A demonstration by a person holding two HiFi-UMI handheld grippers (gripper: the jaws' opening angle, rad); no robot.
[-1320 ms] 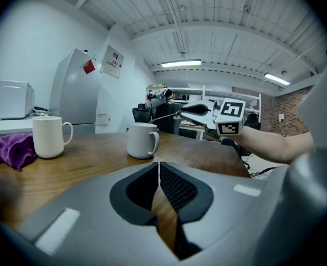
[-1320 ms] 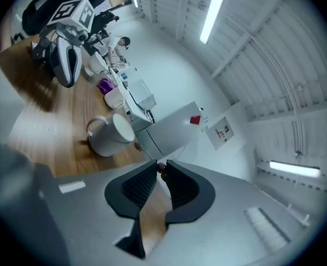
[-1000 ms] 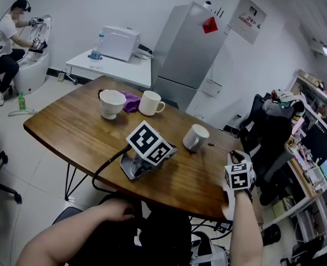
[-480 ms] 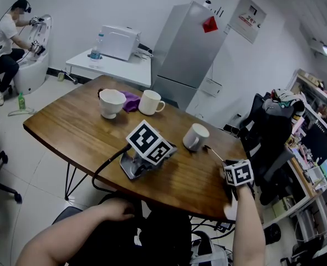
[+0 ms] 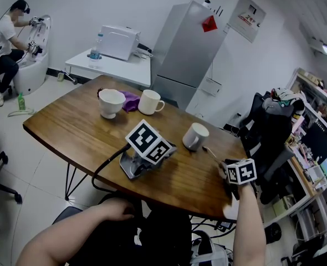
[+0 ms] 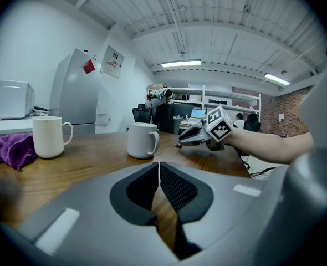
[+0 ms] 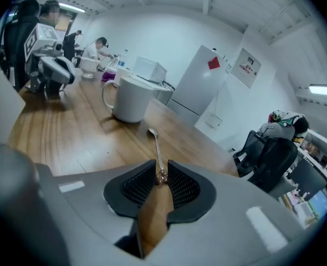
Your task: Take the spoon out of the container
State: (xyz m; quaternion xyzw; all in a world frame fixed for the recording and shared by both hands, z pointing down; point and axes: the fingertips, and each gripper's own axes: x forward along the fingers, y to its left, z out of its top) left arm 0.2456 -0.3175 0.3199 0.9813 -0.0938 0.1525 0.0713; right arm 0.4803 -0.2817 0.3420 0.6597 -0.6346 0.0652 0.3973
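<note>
A white mug (image 5: 195, 136) stands on the wooden table (image 5: 69, 126), right of centre; it also shows in the right gripper view (image 7: 131, 98) and the left gripper view (image 6: 141, 140). The metal spoon (image 7: 154, 140) is outside the mug, low over the table just to its right (image 5: 210, 152). My right gripper (image 7: 161, 176) is shut on the spoon's handle end, near the table's right edge (image 5: 224, 168). My left gripper (image 5: 166, 151) lies on the table left of the mug, its jaws shut on nothing (image 6: 159, 173).
A second white mug (image 5: 151, 102), a white bowl-like cup (image 5: 111, 103) and a purple cloth (image 5: 131, 101) sit at the table's far side. A black cable (image 5: 105, 165) runs from the left gripper over the near edge. A black office chair (image 5: 266, 132) stands right of the table.
The right gripper has shifted slightly with the spoon, whose bowl now points toward the mug's right side. The left gripper has not moved.
</note>
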